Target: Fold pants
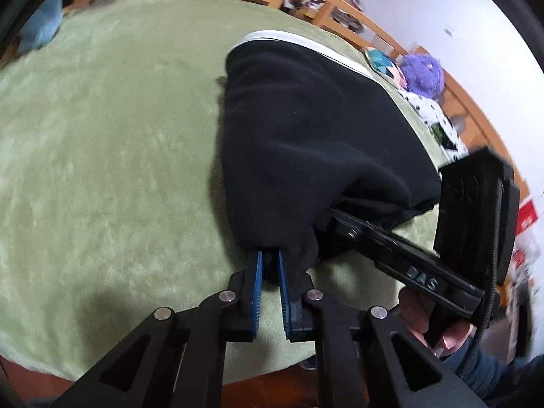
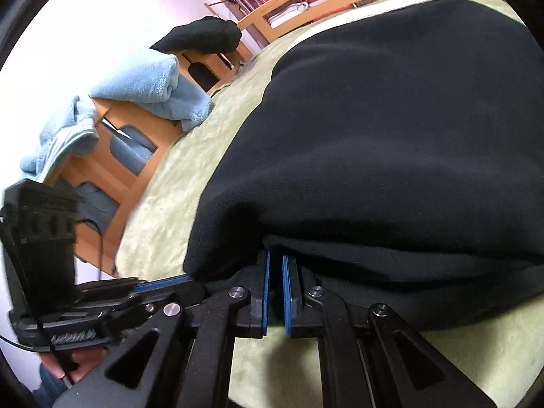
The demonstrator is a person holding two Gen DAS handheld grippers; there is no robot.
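Observation:
Black pants (image 1: 306,129) with a white side stripe (image 1: 306,39) lie bunched on a green fleece blanket (image 1: 102,136). My left gripper (image 1: 270,255) is shut on the near edge of the black cloth, which is pinched between its blue pads. To its right, the right gripper (image 1: 341,222) reaches in under the same edge, with its tips hidden by fabric. In the right wrist view the pants (image 2: 408,136) fill most of the picture, and the right gripper (image 2: 276,255) is shut on their lower hem. There the left gripper (image 2: 176,280) also bites the cloth at lower left.
Light blue towels (image 2: 146,85) and a dark garment (image 2: 200,35) rest on a wooden frame (image 2: 112,170) at the blanket's left edge. A purple plush (image 1: 423,74) and a spotted cloth (image 1: 431,112) lie at the far right edge. A hand (image 1: 425,326) holds the right gripper.

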